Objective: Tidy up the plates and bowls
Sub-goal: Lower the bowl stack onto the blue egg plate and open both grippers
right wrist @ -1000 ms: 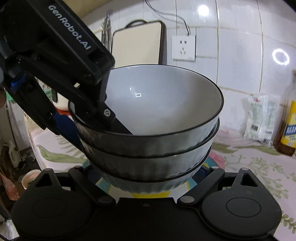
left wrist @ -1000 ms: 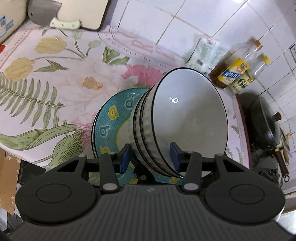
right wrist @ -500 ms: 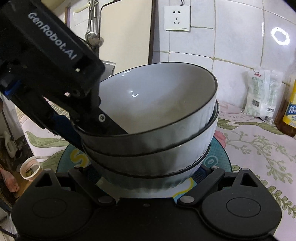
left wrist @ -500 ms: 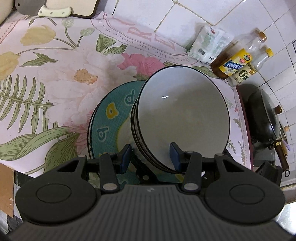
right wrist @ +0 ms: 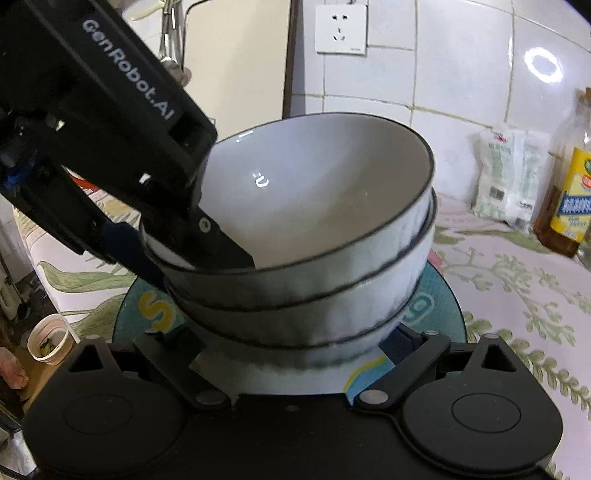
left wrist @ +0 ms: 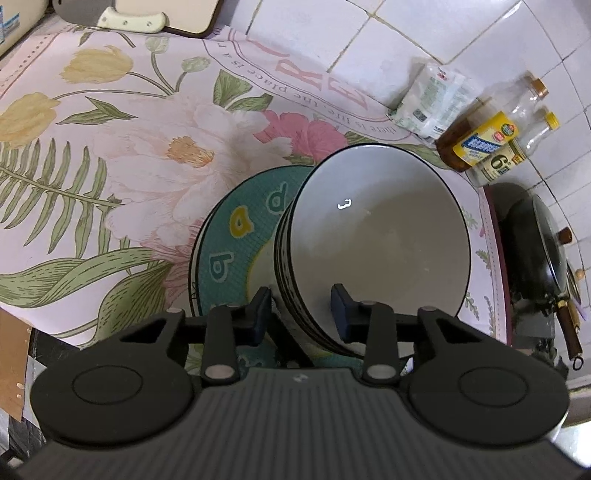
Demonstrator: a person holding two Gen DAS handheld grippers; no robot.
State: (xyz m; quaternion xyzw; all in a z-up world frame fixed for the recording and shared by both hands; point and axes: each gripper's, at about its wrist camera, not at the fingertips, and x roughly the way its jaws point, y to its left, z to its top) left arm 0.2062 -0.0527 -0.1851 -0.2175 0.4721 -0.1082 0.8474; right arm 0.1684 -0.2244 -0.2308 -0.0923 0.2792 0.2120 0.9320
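Note:
A stack of three grey bowls (left wrist: 380, 236) with dark rims sits on teal plates (left wrist: 229, 236) with yellow letters. My left gripper (left wrist: 301, 310) straddles the near rim of the bowl stack, one finger inside the top bowl and one outside, shut on it. In the right wrist view the bowl stack (right wrist: 317, 236) rests on the teal plates (right wrist: 439, 306), and the left gripper body (right wrist: 110, 122) comes in from the upper left. My right gripper (right wrist: 291, 343) is shut on the near edge of the plates, its fingertips mostly hidden under the bowls.
The floral tablecloth (left wrist: 110, 147) covers the counter. Bottles (left wrist: 491, 144) and a white packet (left wrist: 428, 99) stand by the tiled wall. A black wok (left wrist: 535, 251) is at right. A cleaver and cutting board (left wrist: 129, 18) lie far left. A cup (right wrist: 48, 339) stands below the counter edge.
The plates and bowls have come down toward the counter and now look level with the cloth. The top bowl tilted slightly in the left gripper's hold.

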